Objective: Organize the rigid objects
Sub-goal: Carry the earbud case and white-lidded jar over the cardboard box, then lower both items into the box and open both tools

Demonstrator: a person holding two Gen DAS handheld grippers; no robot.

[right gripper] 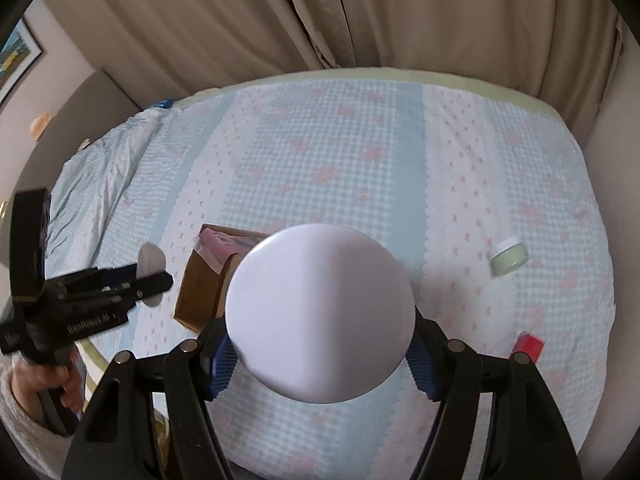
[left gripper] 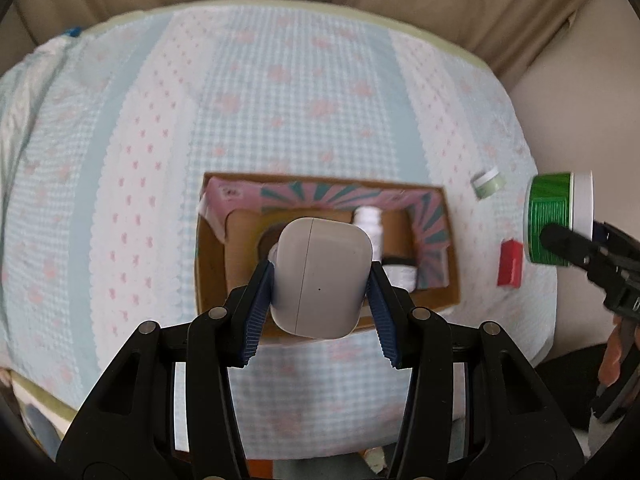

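Note:
My left gripper (left gripper: pixel 320 276) is shut on a white earbud case (left gripper: pixel 320 276) and holds it above an open cardboard box (left gripper: pixel 210 264) on the bed. The box holds a white bottle (left gripper: pixel 370 224) and a black-and-white item (left gripper: pixel 400 270). My right gripper (right gripper: pixel 320 344) is shut on a green jar with a white lid (right gripper: pixel 320 312); the lid fills its view. In the left wrist view the jar (left gripper: pixel 548 220) hangs right of the box. In the right wrist view the left gripper (right gripper: pixel 152 276) with the case (right gripper: pixel 151 261) is left of the box (right gripper: pixel 200 284).
A small pale green jar (left gripper: pixel 488 184) (right gripper: pixel 509 257) and a red block (left gripper: pixel 510 266) (right gripper: pixel 529 345) lie on the patterned bedspread (left gripper: pixel 280 100) right of the box. Beige curtains (right gripper: pixel 360 12) hang behind the bed. A wall stands close on the right.

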